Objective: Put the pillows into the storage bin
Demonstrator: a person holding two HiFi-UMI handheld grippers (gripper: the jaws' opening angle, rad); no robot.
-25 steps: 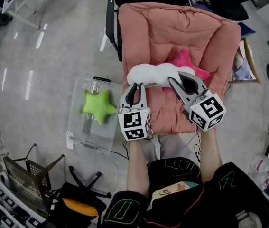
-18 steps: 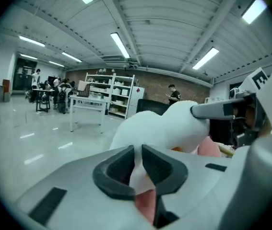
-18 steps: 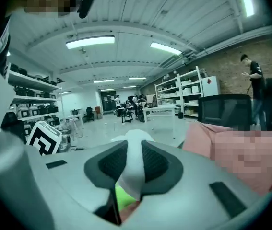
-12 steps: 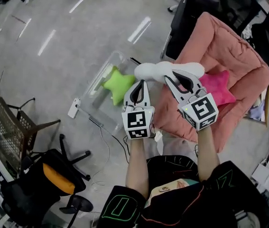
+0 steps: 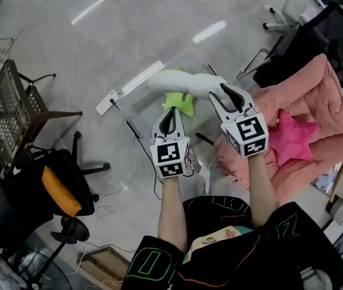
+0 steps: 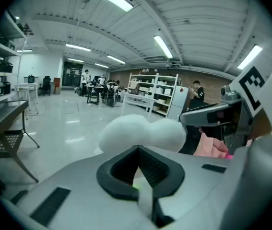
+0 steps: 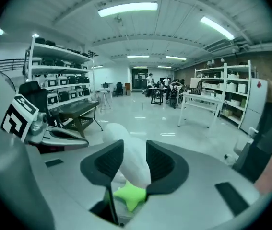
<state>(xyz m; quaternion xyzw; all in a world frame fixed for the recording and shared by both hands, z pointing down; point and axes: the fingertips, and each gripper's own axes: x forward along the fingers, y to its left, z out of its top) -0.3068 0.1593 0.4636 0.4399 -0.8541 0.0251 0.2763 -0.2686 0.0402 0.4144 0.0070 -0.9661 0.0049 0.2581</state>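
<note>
Left gripper [image 5: 170, 111] closed, empty | right gripper [image 5: 218, 93] jaws opening, white pillow [image 5: 180, 81] between them above storage bin [image 5: 136, 95] | green star pillow [image 5: 179, 100] inside | pink star pillow [image 5: 293, 139] awaiting on cushion [image 5: 322, 95].

Head view looks steeply down; both gripper views closely share white pillow [image 6: 140, 131].

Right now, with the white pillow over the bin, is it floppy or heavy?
Probably soft: the white pillow bulges around the right gripper, whose jaws are opening. Likely light, since it juts sideways from that one pinch with little sag. Dropped, it may settle crooked on the green star in the bin.
</note>
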